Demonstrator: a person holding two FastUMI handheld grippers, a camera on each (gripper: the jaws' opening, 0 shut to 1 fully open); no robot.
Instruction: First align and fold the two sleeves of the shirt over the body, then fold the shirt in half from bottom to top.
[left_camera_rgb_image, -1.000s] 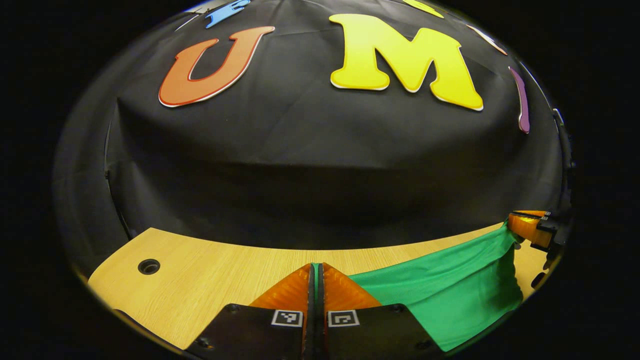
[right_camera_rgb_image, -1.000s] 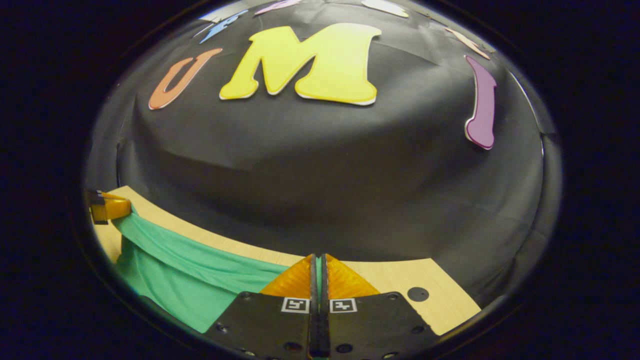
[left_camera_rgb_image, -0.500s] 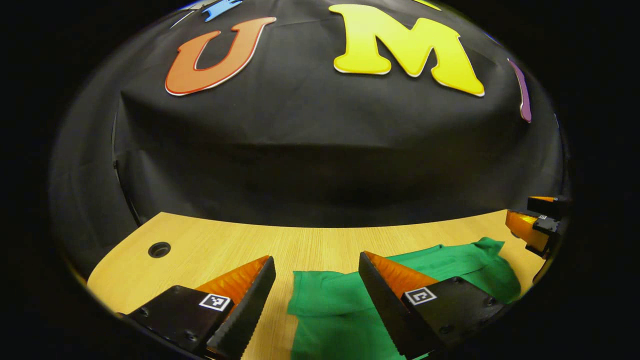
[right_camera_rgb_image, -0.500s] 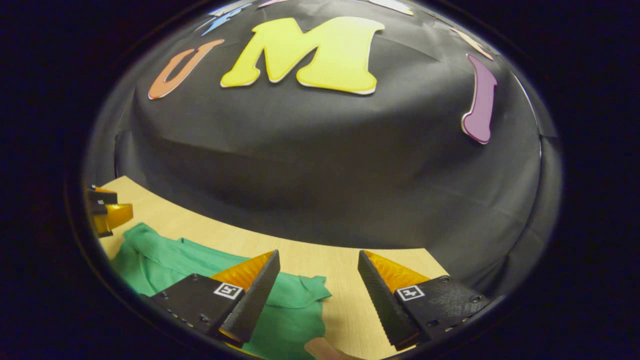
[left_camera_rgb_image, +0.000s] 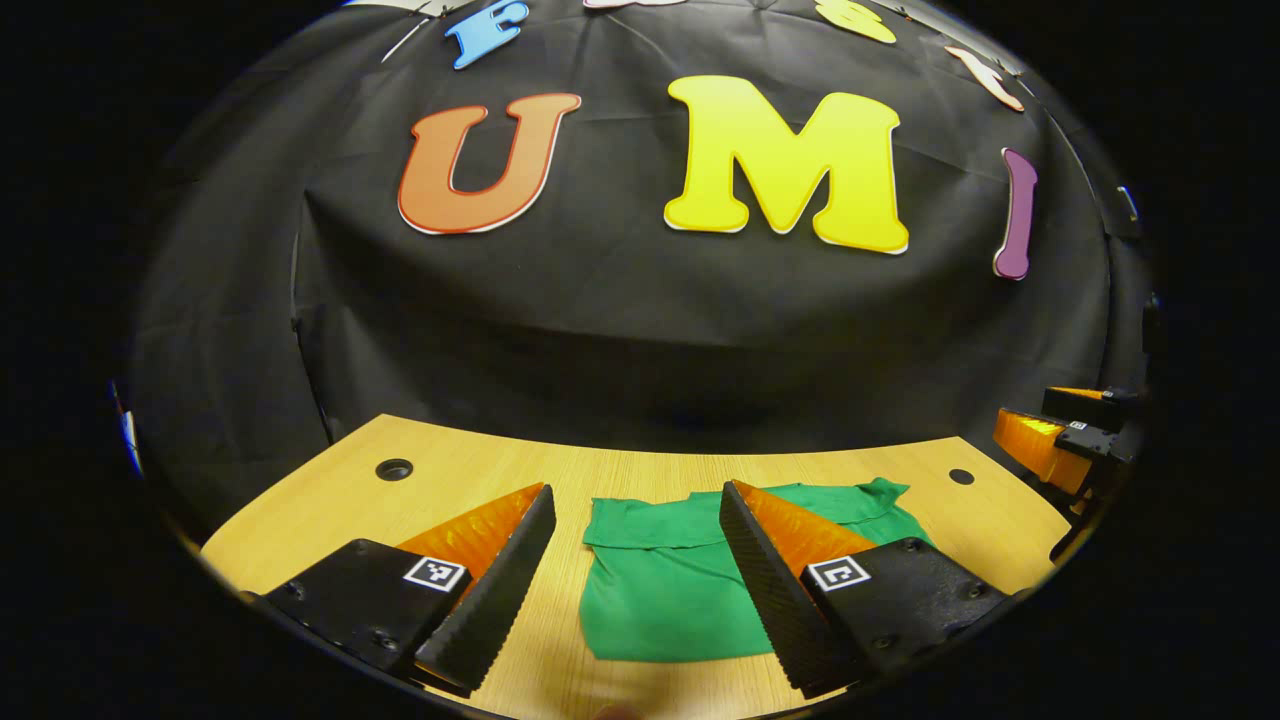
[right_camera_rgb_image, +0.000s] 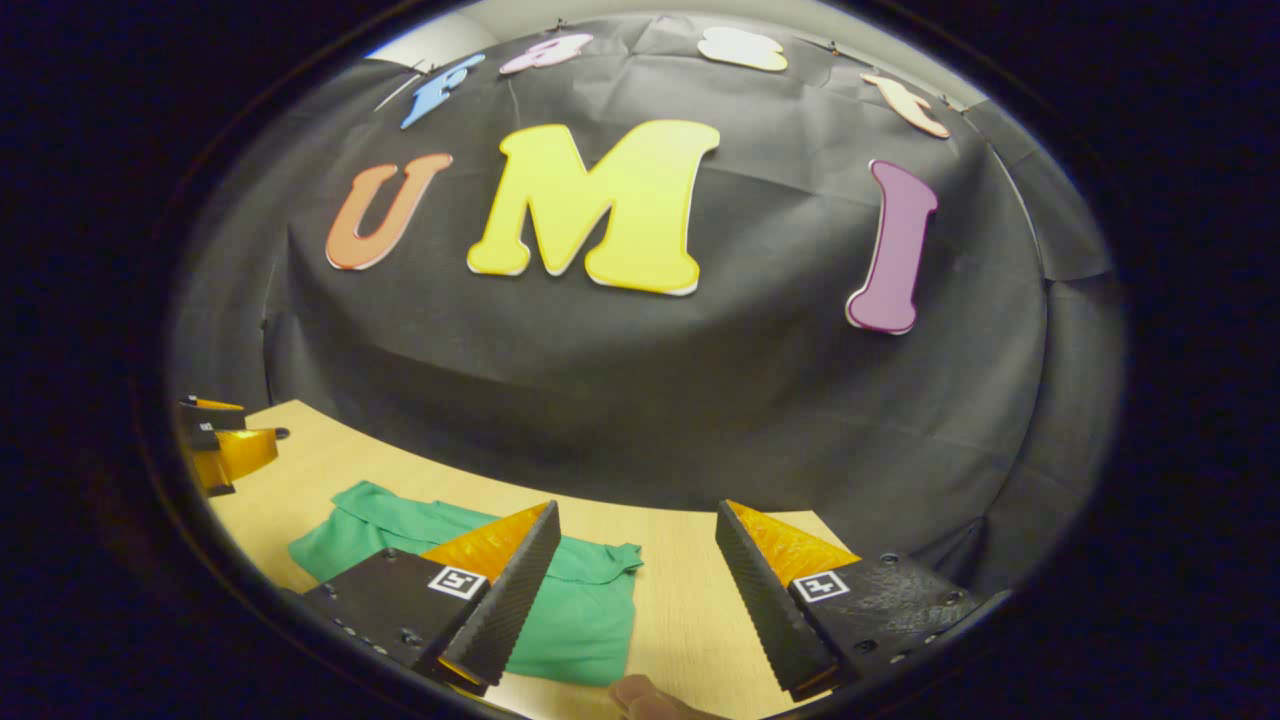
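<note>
On the table (left_camera_rgb_image: 300, 510), one folded shirt (left_camera_rgb_image: 660, 590); two grippers (left_camera_rgb_image: 635, 510) (right_camera_rgb_image: 635, 530) gape empty.

Light wood-grain tabletop (left_camera_rgb_image: 300, 510), pale laminate, curved far edge running right up against the black cloth wall (left_camera_rgb_image: 640, 330) of the booth. Two small round dark cable holes in the tabletop near that far edge: one toward the far-left corner (left_camera_rgb_image: 394, 469), one toward the far-right corner (left_camera_rgb_image: 961, 477). Cloth hangs with soft creases and folds, meeting the table along the whole back edge. In the right gripper view, the same tabletop (right_camera_rgb_image: 680, 560) and cloth (right_camera_rgb_image: 700, 400), with a lighter strip of wall (right_camera_rgb_image: 430, 40) above the cloth's top edge.
</note>
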